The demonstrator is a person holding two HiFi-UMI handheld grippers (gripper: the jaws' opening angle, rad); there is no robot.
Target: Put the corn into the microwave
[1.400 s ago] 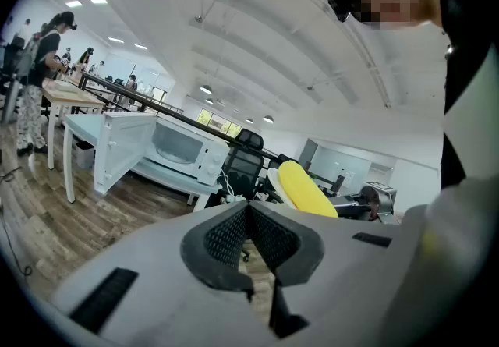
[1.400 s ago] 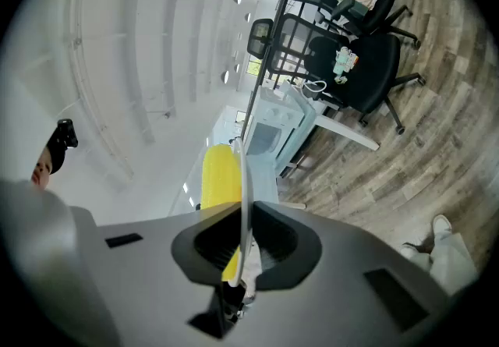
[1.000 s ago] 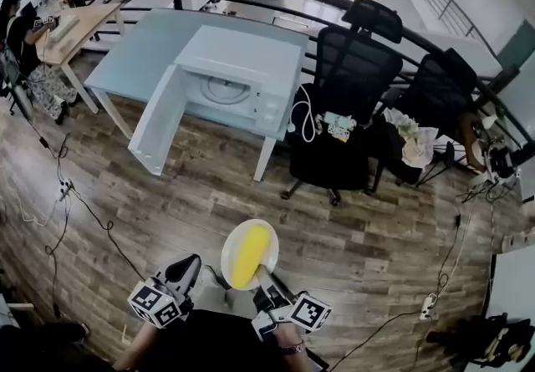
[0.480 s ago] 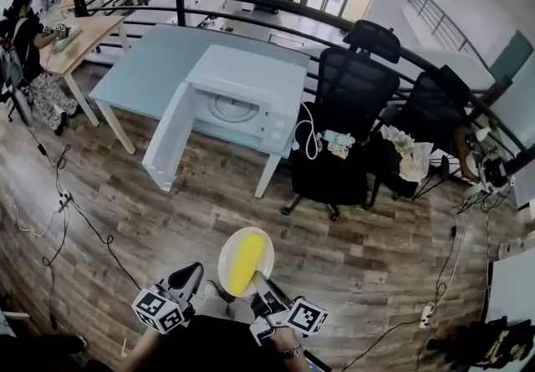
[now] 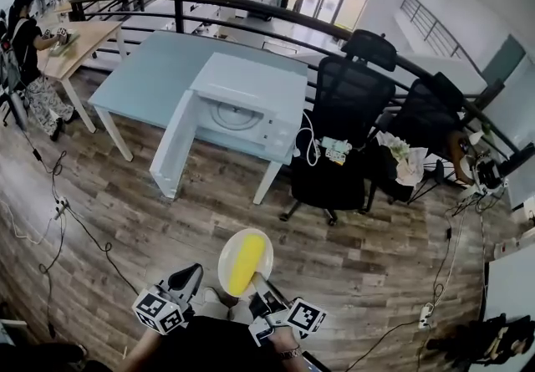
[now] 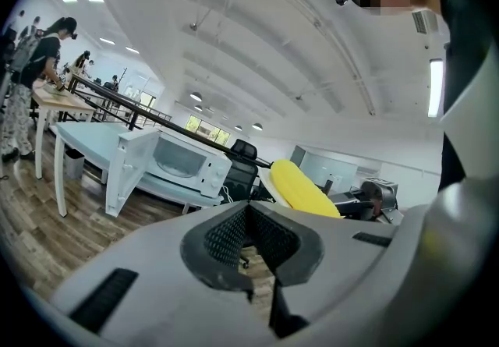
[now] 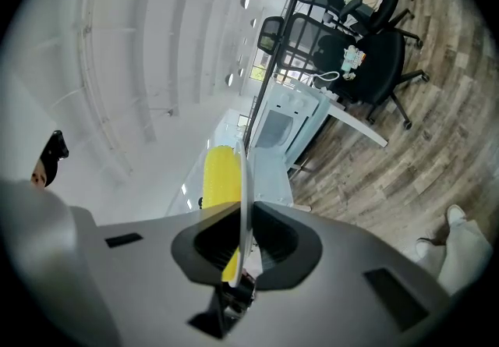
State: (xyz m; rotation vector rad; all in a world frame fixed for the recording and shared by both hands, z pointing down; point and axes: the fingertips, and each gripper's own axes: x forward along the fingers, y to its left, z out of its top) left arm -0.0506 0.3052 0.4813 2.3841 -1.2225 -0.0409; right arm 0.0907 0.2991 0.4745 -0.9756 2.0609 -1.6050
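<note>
A yellow corn cob [image 5: 246, 262] lies on a white plate [image 5: 230, 255], carried low in the head view over the wooden floor. My right gripper [image 5: 257, 281] is shut on the plate's near rim; in the right gripper view the plate [image 7: 244, 182] stands edge-on between the jaws with the corn [image 7: 220, 175] beside it. My left gripper [image 5: 193, 271] hovers left of the plate, shut and holding nothing, its pads [image 6: 234, 230] meeting at the tip. The white microwave [image 5: 244, 104] sits on a pale blue table [image 5: 142, 69] ahead, with its door [image 5: 174, 145] swung open to the left.
Two black office chairs [image 5: 343, 111] stand right of the table, one bearing small items. A dark railing [image 5: 251, 7] runs behind. Cables [image 5: 58, 203] trail over the floor at left, a power strip [image 5: 428, 308] lies at right. A person [image 5: 25, 36] sits at a wooden desk far left.
Both grippers and the plate with corn have moved forward towards the microwave, which now sits slightly lower and more to the right in the head view. The grip on the plate is unchanged.
</note>
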